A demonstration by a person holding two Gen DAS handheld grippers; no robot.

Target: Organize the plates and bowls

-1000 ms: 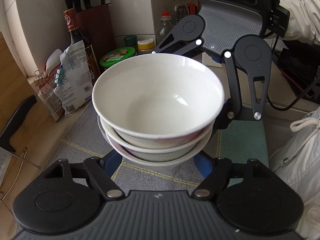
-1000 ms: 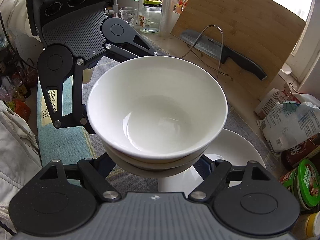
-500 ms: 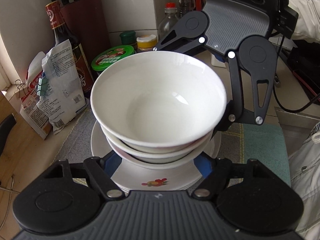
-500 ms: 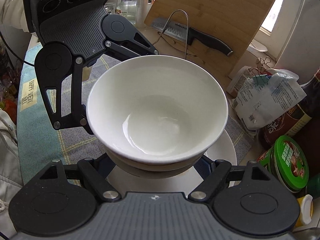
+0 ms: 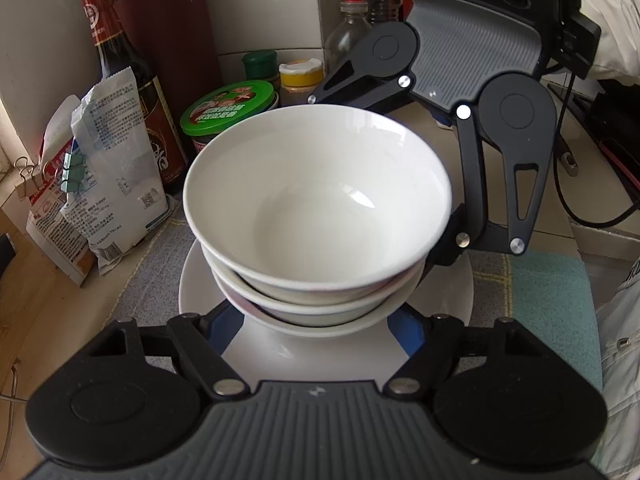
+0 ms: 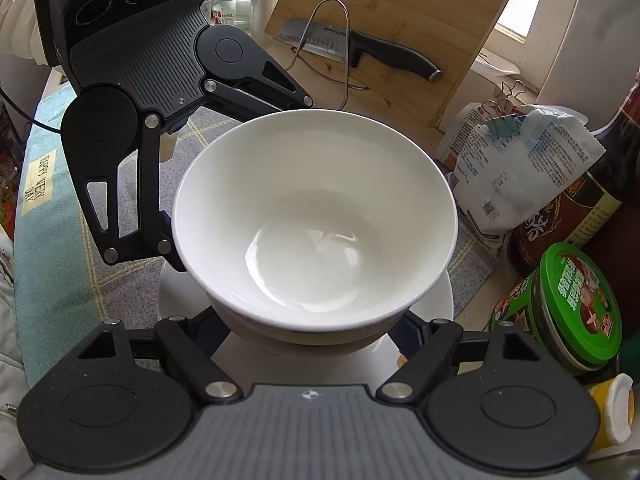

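Over the white plate [image 5: 208,280], both claws, the left claw [image 5: 320,320] and the right claw [image 6: 316,332], hug the stack of bowls [image 5: 318,216] from opposite sides, ready, I think, to set it down gently.

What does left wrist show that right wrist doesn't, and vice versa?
Left wrist only: the dark red knife block, a clear bottle with a red cap and a green-capped jar by the wall, and three nested rims in the bowl stack.

Right wrist only: the bamboo cutting board with a black-handled knife against it, and a wire stand.

Both: the bowl stack held over a white plate by the left tongs and right tongs from opposite sides, the green-lidded tub, and the soy sauce bottle.
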